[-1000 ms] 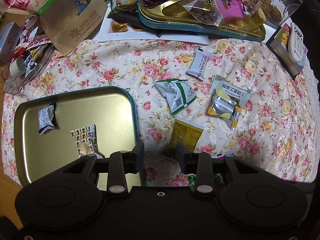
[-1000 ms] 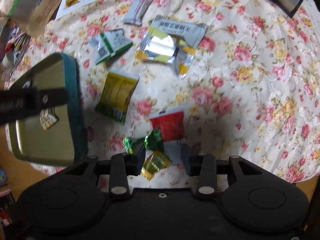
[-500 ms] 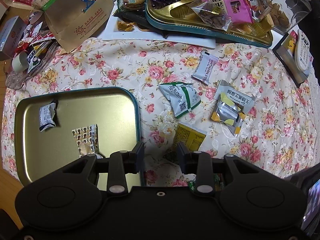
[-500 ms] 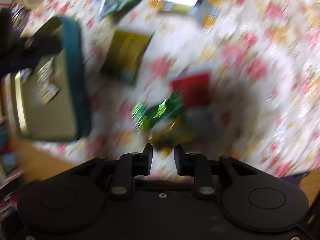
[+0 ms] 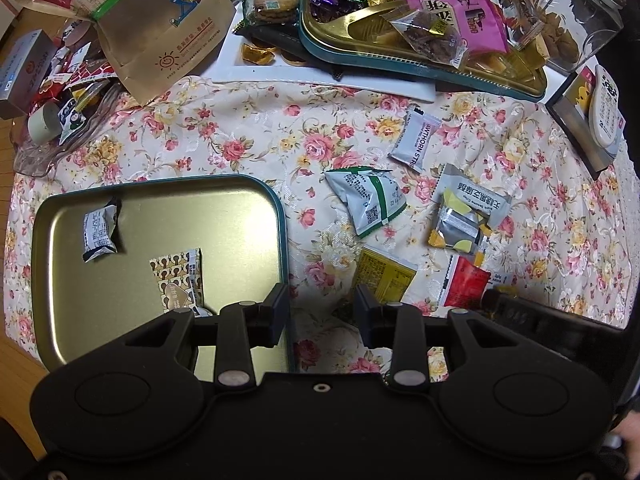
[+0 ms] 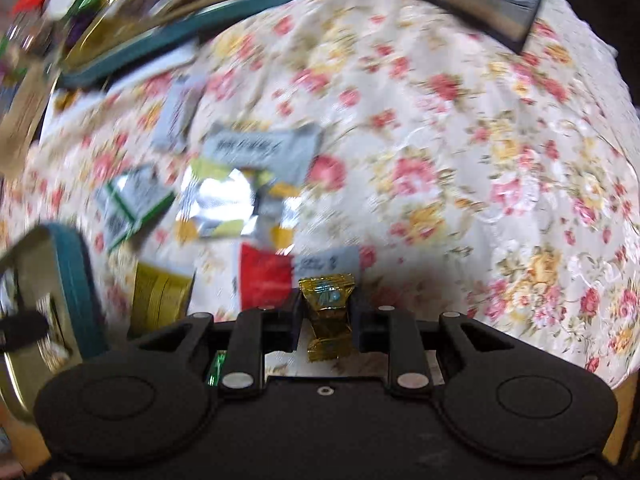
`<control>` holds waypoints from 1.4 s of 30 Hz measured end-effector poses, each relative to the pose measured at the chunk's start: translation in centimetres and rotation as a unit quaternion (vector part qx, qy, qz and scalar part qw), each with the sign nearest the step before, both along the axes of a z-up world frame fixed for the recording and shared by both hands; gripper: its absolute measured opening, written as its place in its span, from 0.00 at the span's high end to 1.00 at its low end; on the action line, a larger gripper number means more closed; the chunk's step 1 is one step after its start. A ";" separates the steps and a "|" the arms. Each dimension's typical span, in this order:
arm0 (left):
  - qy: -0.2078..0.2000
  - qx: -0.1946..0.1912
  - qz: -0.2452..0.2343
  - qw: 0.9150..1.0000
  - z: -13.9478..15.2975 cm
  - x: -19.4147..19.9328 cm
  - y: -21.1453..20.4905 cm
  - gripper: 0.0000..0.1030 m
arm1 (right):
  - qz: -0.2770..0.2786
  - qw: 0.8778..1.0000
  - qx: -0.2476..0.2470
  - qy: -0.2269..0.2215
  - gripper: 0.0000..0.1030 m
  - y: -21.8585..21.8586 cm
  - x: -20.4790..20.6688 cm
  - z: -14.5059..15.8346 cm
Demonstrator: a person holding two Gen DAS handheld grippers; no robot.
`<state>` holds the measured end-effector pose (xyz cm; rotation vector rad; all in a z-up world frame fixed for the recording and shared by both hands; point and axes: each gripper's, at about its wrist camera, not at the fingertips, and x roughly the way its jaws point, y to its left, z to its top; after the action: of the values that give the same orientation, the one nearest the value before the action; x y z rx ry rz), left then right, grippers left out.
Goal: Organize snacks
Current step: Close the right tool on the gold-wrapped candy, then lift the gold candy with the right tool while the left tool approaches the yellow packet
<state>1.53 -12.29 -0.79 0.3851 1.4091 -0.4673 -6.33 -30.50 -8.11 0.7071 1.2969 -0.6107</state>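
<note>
My right gripper [image 6: 326,314] is shut on a gold-wrapped candy [image 6: 328,312] and holds it above the floral cloth. My left gripper [image 5: 320,312] is open and empty, hovering by the right rim of a gold tray with a teal edge [image 5: 248,216]. The tray holds a white wrapped snack [image 5: 99,230] and a brown patterned packet [image 5: 178,280]. Loose on the cloth lie a green-and-white packet [image 5: 366,202], a yellow packet [image 5: 384,274], a red packet [image 5: 466,282], a silver-yellow packet [image 5: 460,228] and a white strip packet [image 5: 416,138].
A second, full tray of snacks [image 5: 420,28] stands at the back on a white board. A brown paper bag [image 5: 156,24] lies at back left. A clear jar [image 5: 568,20] and a small box [image 5: 588,120] stand at back right. The right wrist view is blurred.
My right gripper dropped to the candies, closed on the gold one and lifted it, swinging its view up. The left gripper drifted slightly and stayed open.
</note>
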 end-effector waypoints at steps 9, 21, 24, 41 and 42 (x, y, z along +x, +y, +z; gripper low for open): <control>0.002 -0.002 -0.004 1.000 0.0 -0.1 -0.3 0.57 | -0.034 0.998 0.046 -0.009 0.68 -3.0 -0.9 1.6; 0.008 0.003 -0.021 1.000 -0.7 -0.8 -1.3 0.57 | 0.013 0.999 0.026 0.042 0.77 0.0 -0.4 -0.8; 0.013 0.003 -0.023 1.000 -0.9 -1.0 -1.5 0.57 | 0.022 0.998 0.023 0.054 0.79 0.6 -0.3 -1.5; 0.011 0.024 -0.051 0.998 -4.5 -2.9 -3.4 0.57 | -0.039 0.995 0.043 -0.085 0.80 -3.4 -1.9 8.2; 0.008 0.021 -0.053 0.998 -4.6 -3.1 -3.6 0.57 | -0.046 0.994 0.044 -0.091 0.80 -3.7 -2.0 8.7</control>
<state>-1.53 -15.86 -5.43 0.4919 1.4196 -0.5281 -8.35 -34.17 0.55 0.8800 1.1317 -0.5517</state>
